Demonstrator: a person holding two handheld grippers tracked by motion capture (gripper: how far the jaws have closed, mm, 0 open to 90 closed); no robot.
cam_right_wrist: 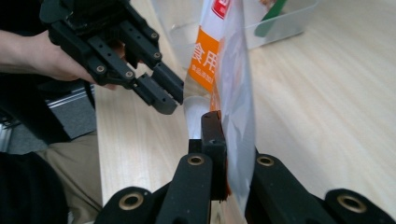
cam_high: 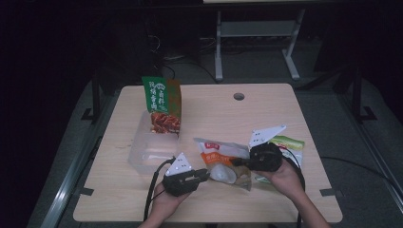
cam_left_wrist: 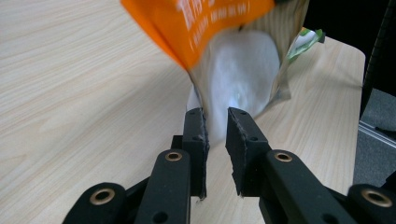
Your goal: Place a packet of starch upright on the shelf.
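Observation:
An orange and white pouch with a clear window lies mid-table, lifted at its right side. My right gripper is shut on that pouch; in the right gripper view the pouch stands pinched edge-on between the jaws of the right gripper. My left gripper is just left of the pouch, jaws slightly apart. In the left gripper view the pouch hangs ahead, its lower white corner reaching into the gap of the left gripper. The left gripper also appears beside the pouch's edge.
A clear plastic container sits left of centre with a green and red snack bag standing at its far end. A green and white bag lies under the right hand. A cable hole is at the table's back.

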